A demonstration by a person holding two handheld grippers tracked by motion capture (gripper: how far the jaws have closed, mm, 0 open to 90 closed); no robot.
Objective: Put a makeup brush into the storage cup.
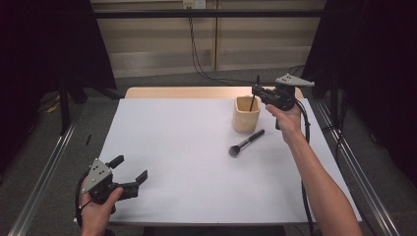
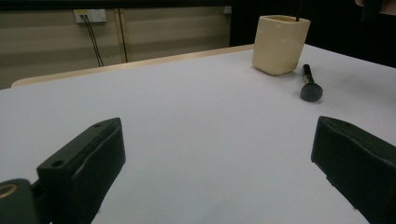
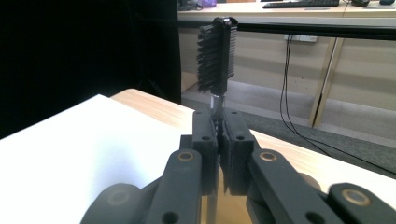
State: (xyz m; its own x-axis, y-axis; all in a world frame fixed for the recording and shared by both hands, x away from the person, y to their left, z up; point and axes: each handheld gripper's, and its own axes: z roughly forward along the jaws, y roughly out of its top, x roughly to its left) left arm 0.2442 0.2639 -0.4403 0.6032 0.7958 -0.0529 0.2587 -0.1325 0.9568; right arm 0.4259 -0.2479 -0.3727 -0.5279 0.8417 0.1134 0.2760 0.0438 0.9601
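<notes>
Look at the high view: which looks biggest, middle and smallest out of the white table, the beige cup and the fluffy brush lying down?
1. White table, by far the biggest.
2. Beige cup.
3. Fluffy brush, about as long as the cup is tall but much thinner, so it looks smallest.

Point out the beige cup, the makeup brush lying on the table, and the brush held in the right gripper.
beige cup [image 1: 246,118]: high view, on its front wall.
makeup brush [image 1: 236,149]: high view, on its dark bristle head.
black bristle brush [image 3: 215,53]: right gripper view, on its bristled head above the shut jaws.
</notes>
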